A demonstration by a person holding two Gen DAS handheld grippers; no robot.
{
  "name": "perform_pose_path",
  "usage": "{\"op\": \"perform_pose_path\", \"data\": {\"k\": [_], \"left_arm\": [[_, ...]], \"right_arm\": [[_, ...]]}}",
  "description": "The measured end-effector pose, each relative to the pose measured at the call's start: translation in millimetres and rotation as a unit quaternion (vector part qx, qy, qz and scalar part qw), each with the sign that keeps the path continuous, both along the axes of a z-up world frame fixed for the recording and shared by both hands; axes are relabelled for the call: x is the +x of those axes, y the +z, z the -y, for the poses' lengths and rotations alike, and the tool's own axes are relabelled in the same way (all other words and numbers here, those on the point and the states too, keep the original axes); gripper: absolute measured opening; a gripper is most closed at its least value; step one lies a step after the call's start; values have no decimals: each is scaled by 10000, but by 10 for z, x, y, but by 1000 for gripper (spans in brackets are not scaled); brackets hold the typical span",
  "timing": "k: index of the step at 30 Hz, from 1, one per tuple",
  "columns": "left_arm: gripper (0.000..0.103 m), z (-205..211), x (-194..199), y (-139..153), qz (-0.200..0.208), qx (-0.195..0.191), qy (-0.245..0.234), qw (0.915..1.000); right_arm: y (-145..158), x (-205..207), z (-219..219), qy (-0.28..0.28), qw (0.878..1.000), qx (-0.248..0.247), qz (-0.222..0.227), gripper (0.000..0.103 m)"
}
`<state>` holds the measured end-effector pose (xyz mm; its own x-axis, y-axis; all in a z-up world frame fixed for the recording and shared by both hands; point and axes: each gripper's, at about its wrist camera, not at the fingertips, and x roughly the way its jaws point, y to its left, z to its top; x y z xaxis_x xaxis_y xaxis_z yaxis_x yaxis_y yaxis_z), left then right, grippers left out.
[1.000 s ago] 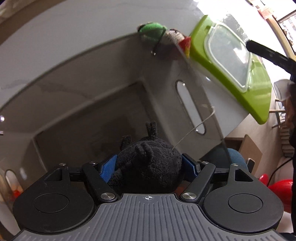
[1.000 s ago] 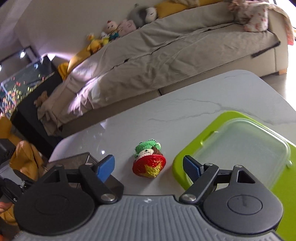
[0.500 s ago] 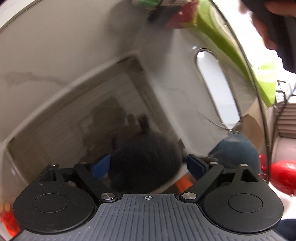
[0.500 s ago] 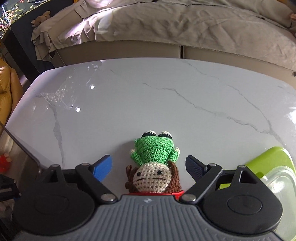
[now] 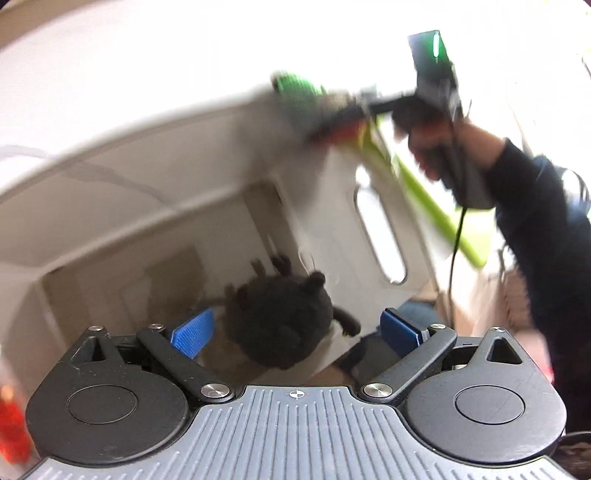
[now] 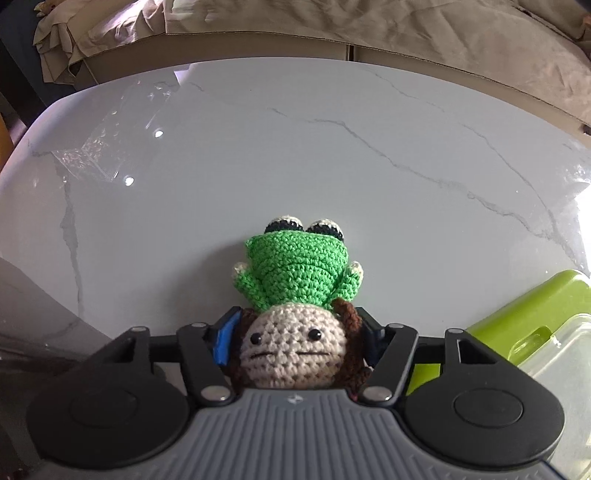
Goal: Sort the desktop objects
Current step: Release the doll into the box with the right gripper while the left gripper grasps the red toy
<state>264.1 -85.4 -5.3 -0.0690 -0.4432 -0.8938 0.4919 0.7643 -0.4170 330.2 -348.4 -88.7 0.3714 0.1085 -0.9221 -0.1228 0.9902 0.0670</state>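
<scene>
My left gripper is open above a translucent storage bin. A black plush toy lies loose between and beyond its blue fingers, inside the bin. My right gripper is shut on a crochet doll with a beige face, brown hair and green body, lying on the white marble table. The right gripper with the doll also shows blurred in the left wrist view, past the bin's far rim.
A lime green lid with a clear window lies on the table just right of the doll; it also shows in the left wrist view. A sofa stands beyond the table. A red object sits at far left.
My left gripper opened and let go of the black plush, which now lies in the bin. My right gripper moved onto the crochet doll and shut on its head.
</scene>
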Motion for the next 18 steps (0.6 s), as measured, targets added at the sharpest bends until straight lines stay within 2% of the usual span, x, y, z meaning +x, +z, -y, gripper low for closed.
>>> {"op": "perform_pose_path", "data": {"k": [3, 6, 7, 10, 13, 15, 18], "left_arm": [[102, -364, 53, 284, 400, -119, 537, 9977], [103, -708, 80, 505, 864, -89, 1127, 9898], [103, -835, 75, 572, 1008, -65, 1326, 9860], [103, -1228, 13, 718, 1368, 34, 1897, 9723], [103, -1601, -78, 810, 1518, 90, 2415, 9584], [103, -1888, -104, 905, 1542, 119, 2686, 9507], [103, -2139, -184, 820, 1560, 312, 3008, 9403]], "right_arm": [[67, -113, 87, -190, 9998, 57, -5, 61], [288, -260, 190, -412, 9990, -32, 185, 61], [411, -311, 223, -440, 9985, -48, 318, 61], [1026, -508, 254, -458, 9954, 115, 831, 61], [1717, -806, 28, -65, 9896, 418, 1378, 61], [2056, -1004, -198, 331, 9850, 653, 1560, 61], [2188, -1077, -805, 1012, 9795, 869, 1512, 61]]}}
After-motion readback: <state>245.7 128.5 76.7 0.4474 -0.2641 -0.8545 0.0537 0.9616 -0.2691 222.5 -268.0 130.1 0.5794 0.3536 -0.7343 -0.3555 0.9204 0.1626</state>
